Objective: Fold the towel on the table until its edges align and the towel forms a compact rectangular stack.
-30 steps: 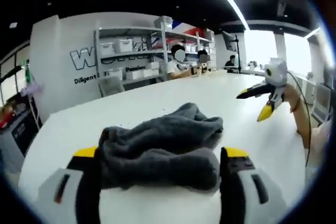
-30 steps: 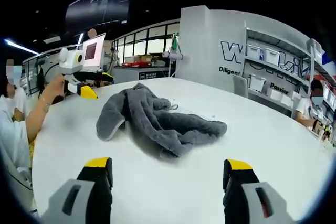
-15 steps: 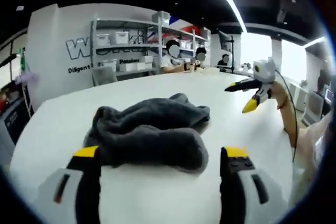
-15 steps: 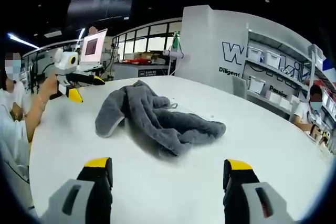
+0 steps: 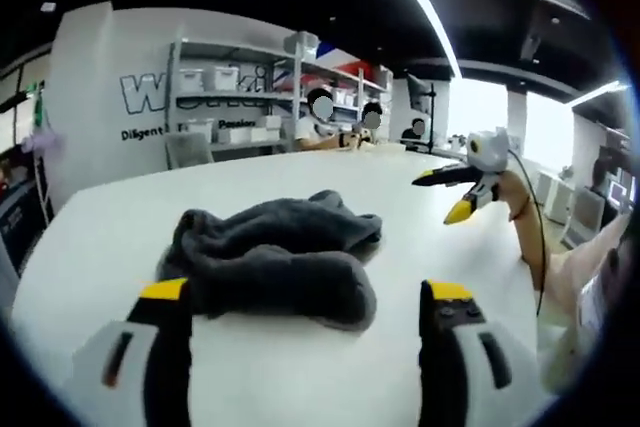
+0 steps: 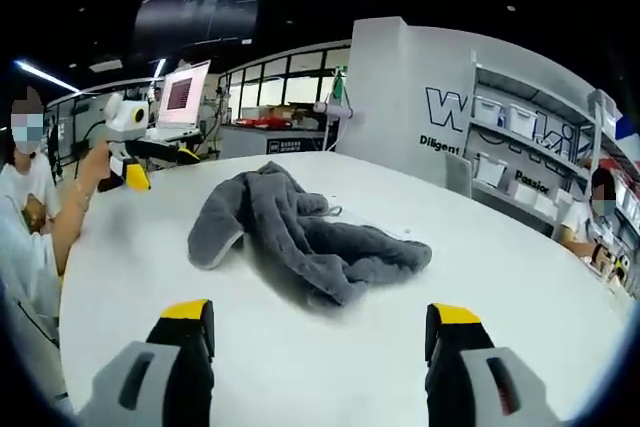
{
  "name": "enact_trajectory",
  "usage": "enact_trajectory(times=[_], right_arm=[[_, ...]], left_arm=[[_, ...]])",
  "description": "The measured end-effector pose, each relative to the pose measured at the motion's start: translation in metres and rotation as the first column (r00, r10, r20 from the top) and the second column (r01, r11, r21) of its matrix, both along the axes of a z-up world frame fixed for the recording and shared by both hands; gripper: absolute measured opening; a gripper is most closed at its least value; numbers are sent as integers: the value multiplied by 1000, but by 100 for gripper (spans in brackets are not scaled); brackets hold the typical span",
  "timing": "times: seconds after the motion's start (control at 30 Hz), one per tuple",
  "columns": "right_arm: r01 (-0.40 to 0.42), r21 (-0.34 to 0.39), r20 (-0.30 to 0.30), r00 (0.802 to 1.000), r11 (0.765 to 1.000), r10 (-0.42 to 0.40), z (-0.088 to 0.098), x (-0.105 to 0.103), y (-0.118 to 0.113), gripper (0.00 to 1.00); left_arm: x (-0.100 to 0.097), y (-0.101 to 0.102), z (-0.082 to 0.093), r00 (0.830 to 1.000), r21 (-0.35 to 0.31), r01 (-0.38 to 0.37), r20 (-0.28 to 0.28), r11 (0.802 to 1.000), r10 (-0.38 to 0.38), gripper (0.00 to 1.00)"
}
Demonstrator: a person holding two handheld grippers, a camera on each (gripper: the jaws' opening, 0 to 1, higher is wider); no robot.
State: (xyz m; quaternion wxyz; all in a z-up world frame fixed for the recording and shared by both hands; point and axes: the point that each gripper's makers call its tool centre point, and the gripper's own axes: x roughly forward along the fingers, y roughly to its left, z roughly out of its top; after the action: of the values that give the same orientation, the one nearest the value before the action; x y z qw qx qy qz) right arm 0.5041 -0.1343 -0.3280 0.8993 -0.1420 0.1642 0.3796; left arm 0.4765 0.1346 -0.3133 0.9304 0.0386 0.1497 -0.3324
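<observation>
The towel lies crumpled mid-surface, just off our left gripper at 12 o'clock, its long axis crosswise. Our right gripper sits farther back. Both grippers are wide apart, holding nothing. We judge the left nearer.

Both views low over table, crossing angles, sharing towel

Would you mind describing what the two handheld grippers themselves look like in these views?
Each gripper has two broad light-grey jaws with black inner faces, a dark slot on each jaw, and yellow tips. That goes for the left gripper and the right gripper. Seen from outside in the left gripper view, the right gripper has a white body, black jaws with yellow tips, and a thin dark cable trailing from it.
</observation>
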Motion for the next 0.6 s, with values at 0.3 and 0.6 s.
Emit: enact_trajectory(times=[0.3, 0.6], right_arm=[[-3, 46, 16, 1000, 999, 3, 9, -3, 9, 89], [-4, -18, -15, 1000, 1000, 4, -11, -1, 18, 85]], left_arm=[[-3, -2, -7, 1000, 24, 19, -24, 1000, -18, 99], [-4, 8, 0, 1000, -11, 14, -15, 1000, -14, 99]])
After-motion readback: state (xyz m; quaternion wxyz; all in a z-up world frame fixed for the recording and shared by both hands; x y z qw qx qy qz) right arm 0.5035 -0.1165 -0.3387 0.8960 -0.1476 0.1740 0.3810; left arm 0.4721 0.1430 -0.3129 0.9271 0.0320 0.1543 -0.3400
